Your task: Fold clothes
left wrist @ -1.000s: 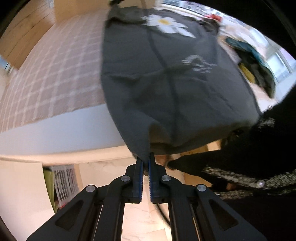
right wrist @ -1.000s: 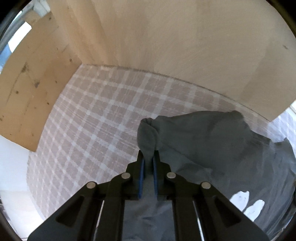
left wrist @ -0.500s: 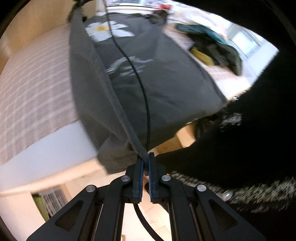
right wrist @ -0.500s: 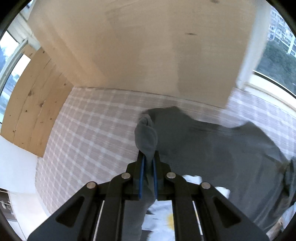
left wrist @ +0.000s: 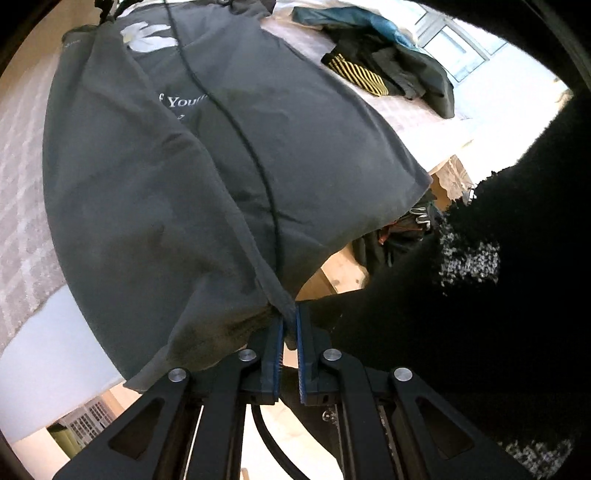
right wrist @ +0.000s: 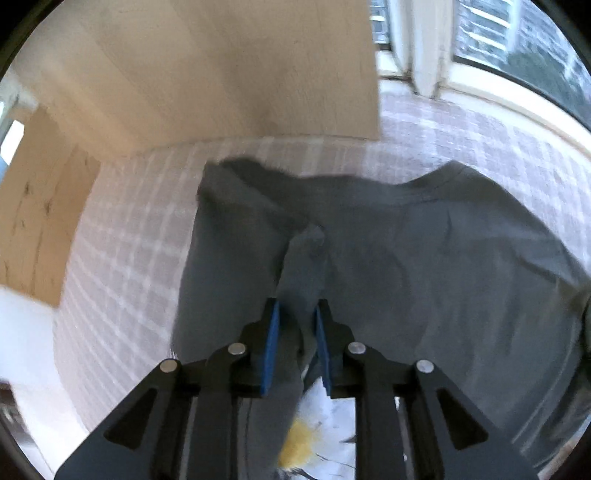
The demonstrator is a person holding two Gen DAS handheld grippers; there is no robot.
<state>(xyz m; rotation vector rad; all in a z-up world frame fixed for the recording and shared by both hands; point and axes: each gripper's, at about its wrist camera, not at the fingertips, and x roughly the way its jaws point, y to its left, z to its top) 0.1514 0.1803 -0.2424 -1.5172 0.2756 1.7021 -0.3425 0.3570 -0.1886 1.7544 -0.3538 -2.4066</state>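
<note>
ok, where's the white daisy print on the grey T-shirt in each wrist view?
Left wrist: daisy print top left, at the far end of the grey T-shirt.
Right wrist: daisy print bottom centre, just below the right tongs.
Shared landmark: the checked bedsheet under the shirt.

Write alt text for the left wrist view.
The left gripper is shut on the hem of a dark grey T-shirt with a white daisy print, spread across a checked pale bedsheet. A heap of dark clothes lies beyond, and the person's black sleeve fills the right.
</note>
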